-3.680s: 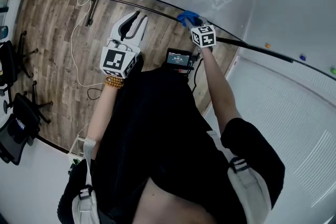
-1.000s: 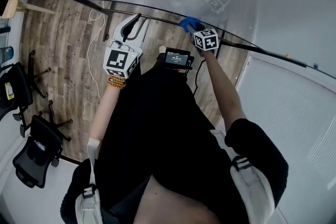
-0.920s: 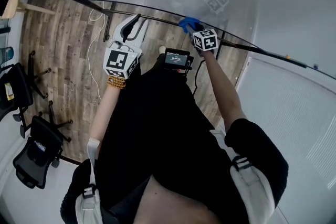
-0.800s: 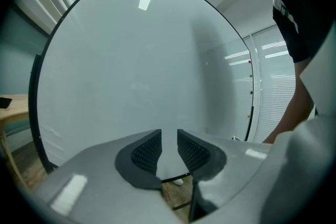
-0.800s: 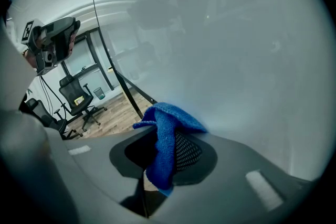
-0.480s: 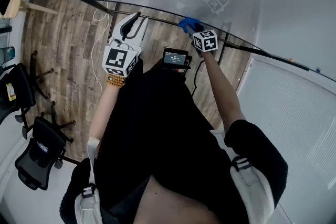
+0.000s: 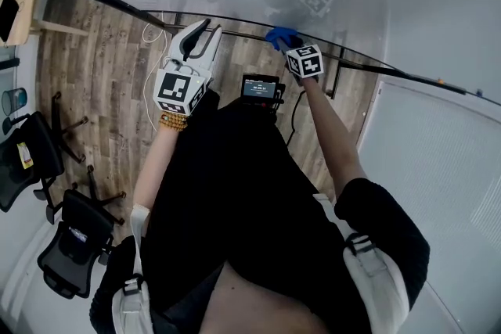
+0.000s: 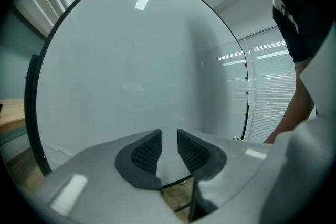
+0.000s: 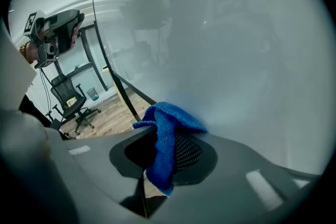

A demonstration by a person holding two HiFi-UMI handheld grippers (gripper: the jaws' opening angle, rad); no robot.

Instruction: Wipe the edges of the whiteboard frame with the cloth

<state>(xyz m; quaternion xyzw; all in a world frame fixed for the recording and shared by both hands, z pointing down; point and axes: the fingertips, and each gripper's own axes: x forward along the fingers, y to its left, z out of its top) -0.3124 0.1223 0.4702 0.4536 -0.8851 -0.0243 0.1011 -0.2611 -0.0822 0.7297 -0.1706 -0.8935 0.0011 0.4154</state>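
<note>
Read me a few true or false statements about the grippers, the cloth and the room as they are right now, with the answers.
1. The right gripper is clamped on a blue cloth. True.
2. The left gripper holds a marker. False: its jaws stand slightly apart with nothing between them.
3. The cloth is up at the whiteboard's black frame. True.
4. The floor is green carpet. False: it is wood-look planking.
5. The black office chairs stand on the person's right. False: they are on the person's left.
</note>
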